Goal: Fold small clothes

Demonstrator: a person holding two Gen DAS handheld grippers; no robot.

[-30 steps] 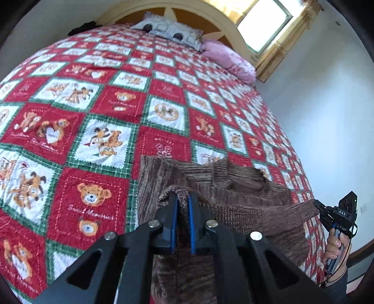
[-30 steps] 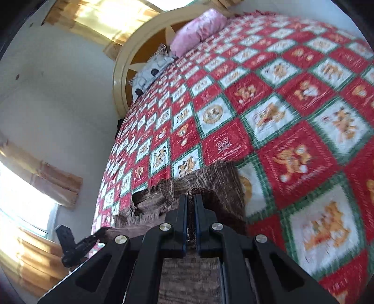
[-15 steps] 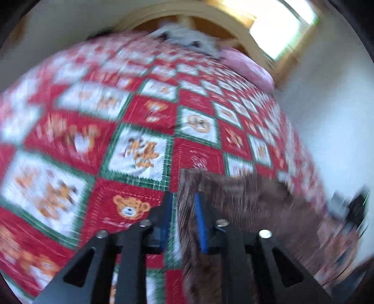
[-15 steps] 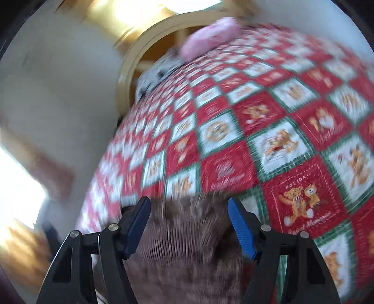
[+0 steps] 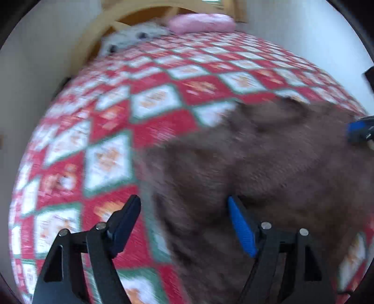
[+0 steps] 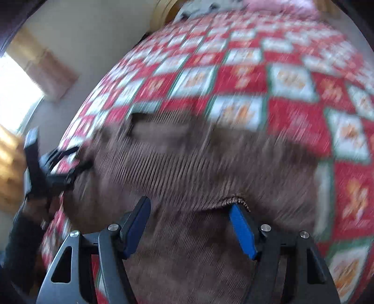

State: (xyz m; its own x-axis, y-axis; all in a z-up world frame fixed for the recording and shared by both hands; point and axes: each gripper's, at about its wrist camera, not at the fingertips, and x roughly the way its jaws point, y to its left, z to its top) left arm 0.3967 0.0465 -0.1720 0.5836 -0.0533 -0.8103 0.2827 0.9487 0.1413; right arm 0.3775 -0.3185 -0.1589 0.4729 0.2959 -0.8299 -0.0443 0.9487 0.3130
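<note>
The left tongs (image 5: 184, 224) are spread and opening wider. Nothing is pinched; the brown sweater (image 5: 268, 175) lies under and in front of them, with its left edge between the two tips. The right tongs (image 6: 190, 223) are spread wide too and hold nothing. A folded knit edge (image 6: 233, 200) of the sweater sits just in front of their blue tip.

The sweater lies flat on the bed (image 5: 152, 103), right in front of both tongs. It looks soft, floppy and light. It is a thick, ribbed knit, so it should not slip much. It will sag and bunch up if you lift it in the middle. A good place to pinch it is at a corner or along that thick edge.

Past the sweater is the red and white quilt. Far off are a pink pillow (image 5: 201, 22) and the wall.
</note>
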